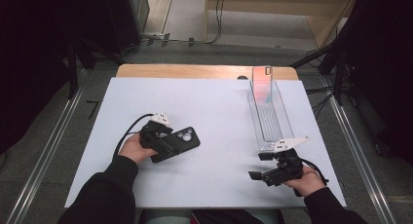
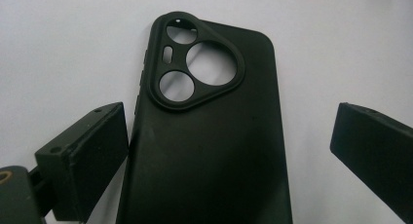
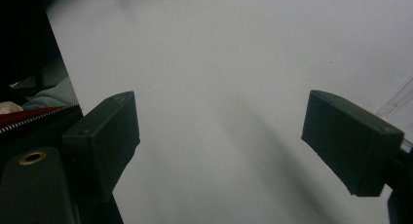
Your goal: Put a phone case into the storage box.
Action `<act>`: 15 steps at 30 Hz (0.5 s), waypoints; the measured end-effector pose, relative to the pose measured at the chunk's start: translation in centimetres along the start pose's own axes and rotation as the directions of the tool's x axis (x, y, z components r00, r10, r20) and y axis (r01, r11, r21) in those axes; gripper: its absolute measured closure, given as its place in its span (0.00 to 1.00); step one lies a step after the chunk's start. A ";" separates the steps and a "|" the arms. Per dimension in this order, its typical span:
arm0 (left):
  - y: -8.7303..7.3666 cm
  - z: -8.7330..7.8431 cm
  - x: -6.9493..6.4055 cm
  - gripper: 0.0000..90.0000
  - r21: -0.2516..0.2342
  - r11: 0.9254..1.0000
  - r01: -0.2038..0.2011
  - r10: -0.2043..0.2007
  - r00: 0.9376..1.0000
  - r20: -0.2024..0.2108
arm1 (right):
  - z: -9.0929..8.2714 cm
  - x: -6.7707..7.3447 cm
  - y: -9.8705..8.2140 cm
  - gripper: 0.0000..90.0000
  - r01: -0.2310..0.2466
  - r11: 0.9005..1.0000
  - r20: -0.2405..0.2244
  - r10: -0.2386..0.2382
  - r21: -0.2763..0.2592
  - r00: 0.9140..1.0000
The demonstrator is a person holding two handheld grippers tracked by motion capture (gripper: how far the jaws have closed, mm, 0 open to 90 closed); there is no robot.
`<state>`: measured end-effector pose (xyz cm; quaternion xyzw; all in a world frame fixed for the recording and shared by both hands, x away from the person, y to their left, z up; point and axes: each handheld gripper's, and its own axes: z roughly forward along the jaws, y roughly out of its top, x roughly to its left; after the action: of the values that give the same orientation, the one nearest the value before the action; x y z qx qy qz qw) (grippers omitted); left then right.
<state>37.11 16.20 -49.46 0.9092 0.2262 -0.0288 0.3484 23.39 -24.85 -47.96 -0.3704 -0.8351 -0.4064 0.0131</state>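
Note:
A black phone case lies back-up on the white table cover, its three-hole camera cutout pointing away from me. My left gripper reaches over the case's near end and is open. In the left gripper view the case lies between the jaws of that gripper: the left jaw sits at the case's edge, while the right jaw stands well clear of it. My right gripper hovers at the front right, open. In the right gripper view its jaws have only bare table between them.
A long clear plastic tray stands at the right, with a see-through pinkish phone case leaning upright at its far end. The white cover ends at a wooden table edge at the back. A tray corner shows beside the right jaw.

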 end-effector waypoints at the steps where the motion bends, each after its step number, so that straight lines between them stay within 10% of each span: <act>1: -0.1 0.1 0.0 0.00 0.007 1.000 -0.009 0.009 1.000 -0.002 | 0.0 0.0 0.0 0.13 0.001 1.000 0.000 -0.001 0.001 1.000; 15: -1.2 0.7 -0.7 0.01 -0.025 0.995 -0.098 0.096 0.993 -0.068 | 0.0 0.0 0.0 0.13 0.004 1.000 0.005 -0.004 0.002 1.000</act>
<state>36.05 16.31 -50.58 0.9145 0.1937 0.0217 0.3544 23.40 -24.82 -47.98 -0.3697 -0.8364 -0.4045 0.0103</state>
